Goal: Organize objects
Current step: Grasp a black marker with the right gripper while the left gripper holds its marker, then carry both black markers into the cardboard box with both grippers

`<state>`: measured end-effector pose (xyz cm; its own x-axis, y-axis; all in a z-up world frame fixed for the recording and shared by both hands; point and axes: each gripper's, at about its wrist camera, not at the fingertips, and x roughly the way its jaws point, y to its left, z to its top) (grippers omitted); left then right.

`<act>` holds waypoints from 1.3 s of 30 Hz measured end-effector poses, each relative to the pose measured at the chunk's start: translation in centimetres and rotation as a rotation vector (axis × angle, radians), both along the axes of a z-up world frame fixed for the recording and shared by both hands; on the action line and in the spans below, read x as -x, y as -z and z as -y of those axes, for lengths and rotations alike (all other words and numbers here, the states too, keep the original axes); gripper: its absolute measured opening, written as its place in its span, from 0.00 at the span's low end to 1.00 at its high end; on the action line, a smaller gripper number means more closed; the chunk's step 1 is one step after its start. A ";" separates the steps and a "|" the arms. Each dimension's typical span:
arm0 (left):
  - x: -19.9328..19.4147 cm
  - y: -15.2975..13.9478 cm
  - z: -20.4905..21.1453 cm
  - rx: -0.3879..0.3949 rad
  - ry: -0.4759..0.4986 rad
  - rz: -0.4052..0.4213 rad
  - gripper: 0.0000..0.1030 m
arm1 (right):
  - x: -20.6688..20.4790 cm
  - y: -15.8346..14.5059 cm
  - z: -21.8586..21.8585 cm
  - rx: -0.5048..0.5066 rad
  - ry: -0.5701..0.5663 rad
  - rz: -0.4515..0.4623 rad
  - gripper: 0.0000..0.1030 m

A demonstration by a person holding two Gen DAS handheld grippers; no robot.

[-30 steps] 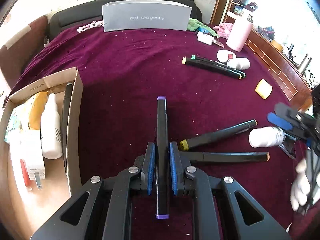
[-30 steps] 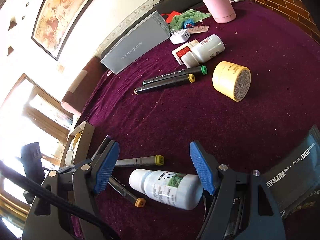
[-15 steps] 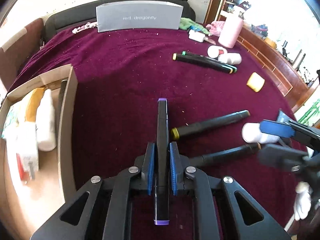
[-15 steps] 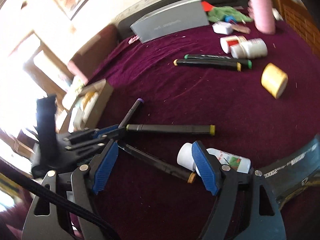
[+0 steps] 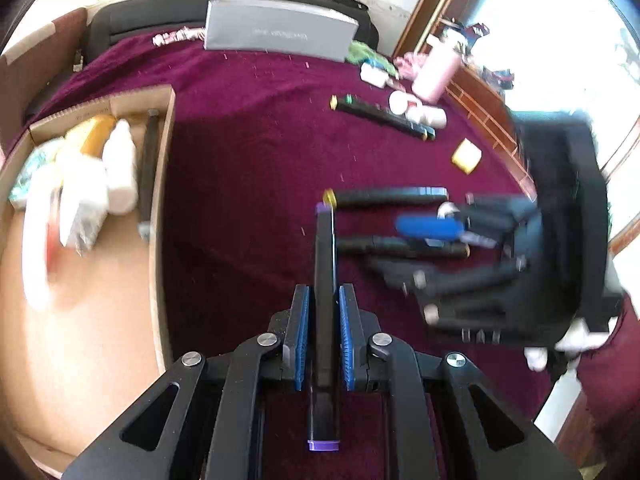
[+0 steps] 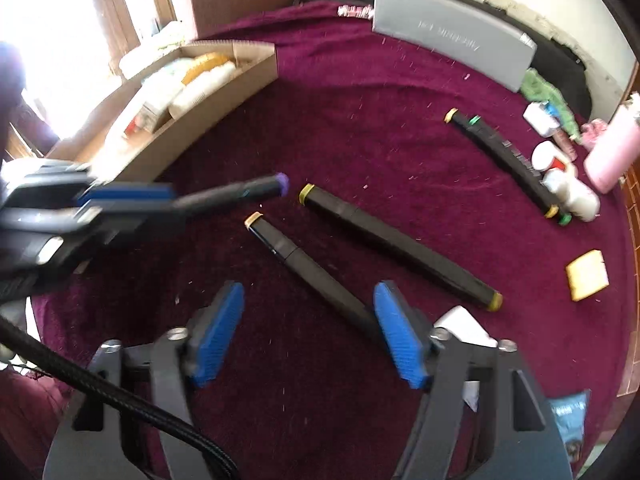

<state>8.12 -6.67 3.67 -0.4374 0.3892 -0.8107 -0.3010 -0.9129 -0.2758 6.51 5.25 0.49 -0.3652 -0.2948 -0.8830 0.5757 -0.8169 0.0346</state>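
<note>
At the left of the left wrist view sits the cardboard box [image 5: 162, 184], already holding white bottles and a dark marker along its right wall. In the middle, the left gripper [image 5: 323, 332] is clamped on the purple-capped marker [image 5: 325, 264], which lies straight between the blue pads with a cap showing at each end. It looks light, stiff and smooth, so a hold near mid-barrel, as here, should keep it from pivoting.

In the right wrist view the same box sits at upper left. At centre, two black markers with yellowish caps lie side by side on the maroon bed cover [image 6: 360, 140]. The right gripper [image 6: 310, 336] has its jaws apart, just been closing; the nearer marker [image 6: 308, 272] passes between them at its lower end, not visibly pinched. To the right lies the second marker [image 6: 400, 246]. Taking the nearer one further up its barrel would likely balance better.
</note>
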 end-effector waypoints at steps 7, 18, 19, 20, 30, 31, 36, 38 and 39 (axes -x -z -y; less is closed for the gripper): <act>-0.4 1.5 -1.7 0.057 0.003 -0.011 0.11 | 0.4 0.1 0.5 -0.078 0.071 0.040 0.14; -1.2 1.7 -3.0 0.111 0.047 -0.080 0.11 | -1.6 0.1 -0.2 -0.025 0.245 0.013 0.13; -1.2 1.6 -2.3 0.069 0.038 -0.058 0.11 | -1.6 0.0 -0.4 -0.006 0.265 0.011 0.13; -1.3 1.5 -2.0 0.053 0.034 -0.052 0.11 | -1.6 0.0 -0.7 0.013 0.281 0.015 0.12; -4.2 -1.2 0.7 -0.044 -0.001 -0.123 0.11 | -4.0 -2.6 -3.3 0.249 0.360 0.016 0.12; -4.5 -1.5 0.9 -0.052 0.000 -0.132 0.11 | -4.4 -3.0 -3.4 0.270 0.362 0.008 0.12; -5.6 -2.8 1.6 -0.068 -0.013 -0.172 0.11 | -5.7 -4.9 -3.1 0.314 0.352 -0.036 0.13; -6.0 -3.3 2.3 -0.077 -0.025 -0.188 0.11 | -6.2 -5.7 -2.8 0.326 0.343 -0.056 0.13; -6.3 -3.4 2.6 -0.080 -0.030 -0.192 0.11 | -6.4 -6.3 -2.5 0.337 0.337 -0.067 0.13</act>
